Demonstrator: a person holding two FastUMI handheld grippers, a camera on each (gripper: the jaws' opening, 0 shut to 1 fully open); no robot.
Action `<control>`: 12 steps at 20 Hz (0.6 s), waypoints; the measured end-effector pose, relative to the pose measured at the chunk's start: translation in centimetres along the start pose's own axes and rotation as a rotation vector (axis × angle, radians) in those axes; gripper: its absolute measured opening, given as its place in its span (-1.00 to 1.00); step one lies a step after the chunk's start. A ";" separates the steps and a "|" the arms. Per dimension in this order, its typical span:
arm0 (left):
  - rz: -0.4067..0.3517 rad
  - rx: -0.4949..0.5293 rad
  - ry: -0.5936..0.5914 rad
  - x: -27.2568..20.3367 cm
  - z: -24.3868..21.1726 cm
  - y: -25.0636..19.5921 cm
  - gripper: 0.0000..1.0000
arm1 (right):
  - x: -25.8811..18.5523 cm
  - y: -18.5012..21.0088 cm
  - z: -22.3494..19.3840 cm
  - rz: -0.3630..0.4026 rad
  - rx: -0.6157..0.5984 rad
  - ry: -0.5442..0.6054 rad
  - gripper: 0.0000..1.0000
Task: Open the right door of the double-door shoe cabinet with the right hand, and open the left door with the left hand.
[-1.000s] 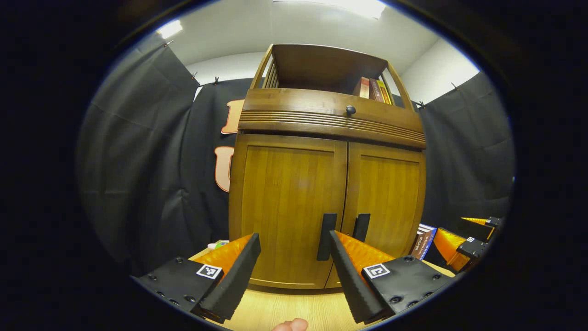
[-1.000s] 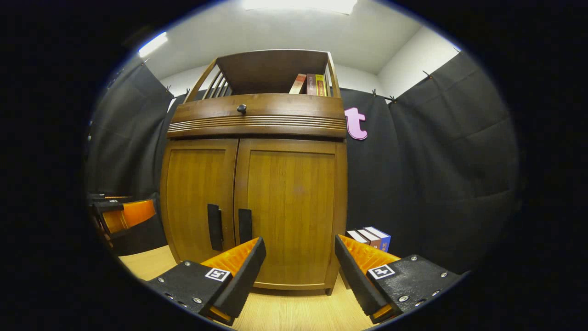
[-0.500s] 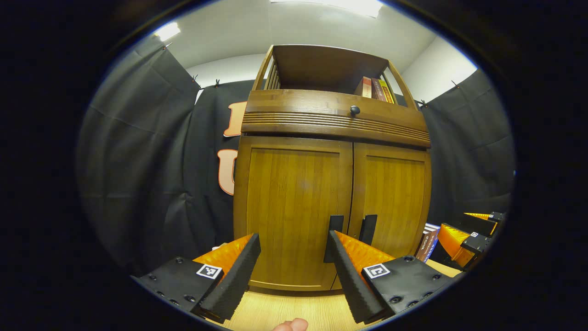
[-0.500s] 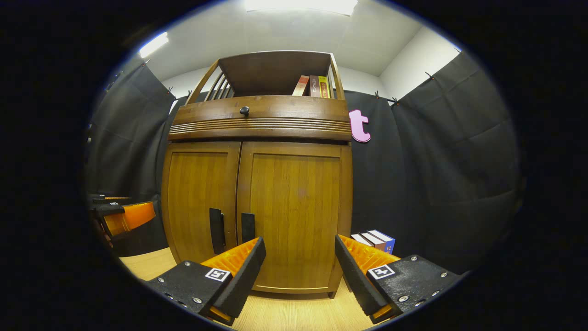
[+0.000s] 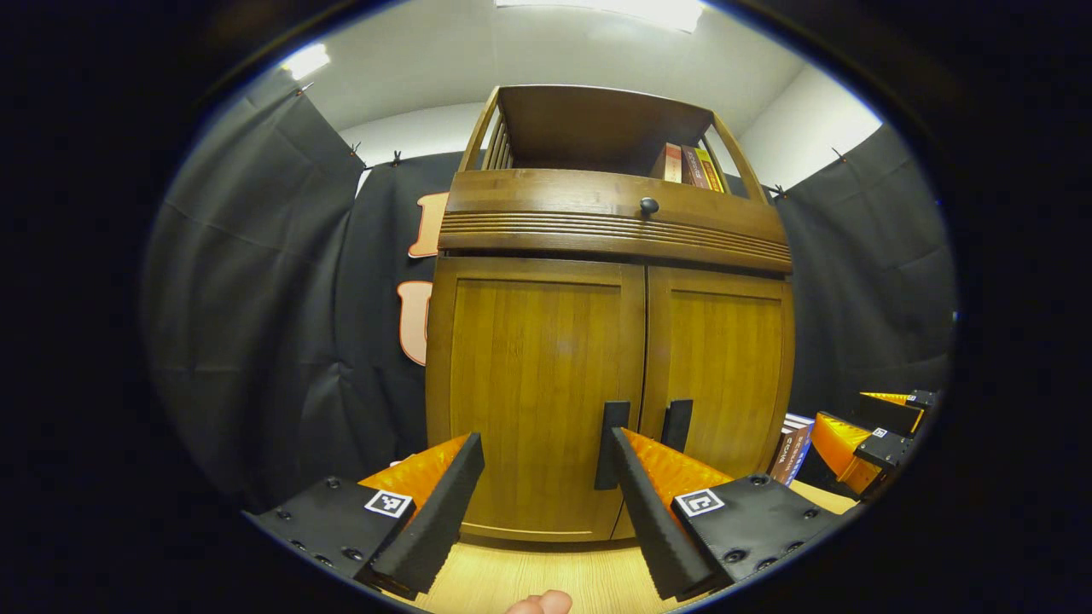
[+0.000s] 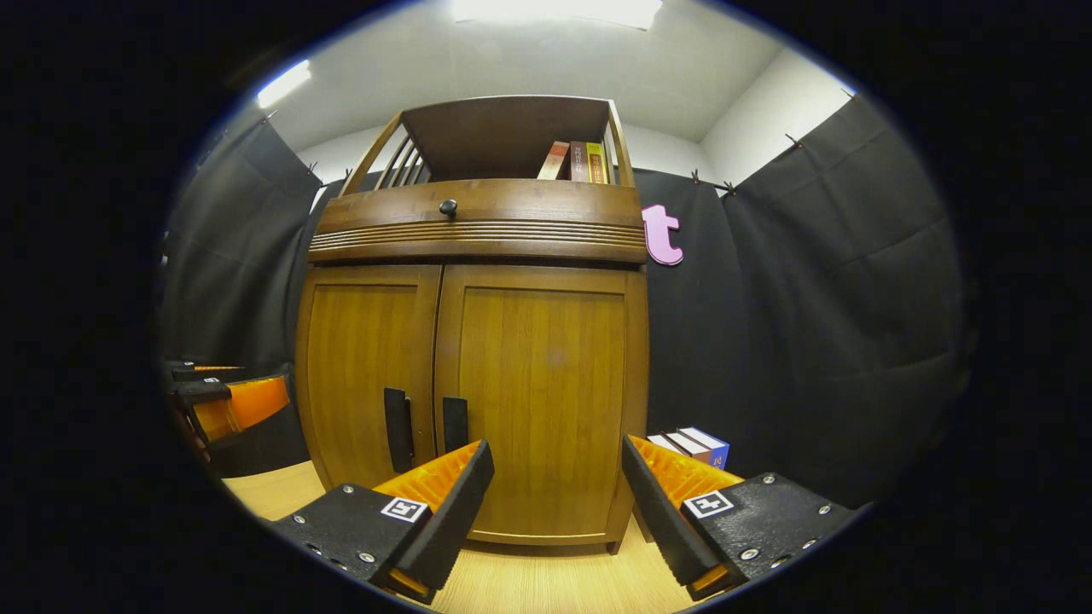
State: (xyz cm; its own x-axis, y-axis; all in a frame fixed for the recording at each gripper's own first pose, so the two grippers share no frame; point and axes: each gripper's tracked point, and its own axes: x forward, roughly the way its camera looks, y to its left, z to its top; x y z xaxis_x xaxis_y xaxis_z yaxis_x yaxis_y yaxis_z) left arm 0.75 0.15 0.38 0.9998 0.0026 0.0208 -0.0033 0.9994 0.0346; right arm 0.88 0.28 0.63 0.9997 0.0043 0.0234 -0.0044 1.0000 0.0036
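In the left gripper view, the left hand-held gripper is low at the front with its two fingers spread wide apart and nothing between them. A bit of a fingertip peeks in at the very bottom edge. The fingers point straight at the shoe cabinet, which stands on the light wood worktop. The left door is right ahead of this gripper and is closed. Its dark handle sits just behind the tip of one finger, but I cannot tell if they touch. In the right gripper view, the right hand-held gripper is also low, level and spread wide with nothing in it. It faces the right door, which is closed too. That door's dark handle is just above the tip of one finger. The two handles stand side by side where the doors meet. Off to the side in each view, the other gripper shows, farther away. Some books lie on the worktop beside the cabinet. Higher up there is a drawer with a small round knob. Above it is an open shelf with a few more books standing up. Black cloth hangs behind the cabinet, and a bright light is on the ceiling.
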 end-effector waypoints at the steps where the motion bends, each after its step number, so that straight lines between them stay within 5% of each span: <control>1: 0.002 0.001 -0.001 -0.2 0.1 0.1 0.88 | 0.0 0.1 0.0 0.002 0.000 0.001 0.87; 12: 0.008 0.005 -0.009 -2.0 0.6 0.3 0.93 | -1.3 1.0 2.0 0.027 0.100 -0.056 0.87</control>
State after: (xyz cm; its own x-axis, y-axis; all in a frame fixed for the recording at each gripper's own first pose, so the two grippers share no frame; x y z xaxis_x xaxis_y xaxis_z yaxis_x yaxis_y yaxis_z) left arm -1.22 0.45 0.96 0.9995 0.0106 0.0303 -0.0117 0.9992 0.0392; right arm -0.43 1.30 2.60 0.9963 0.0284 0.0810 -0.0366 0.9941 0.1018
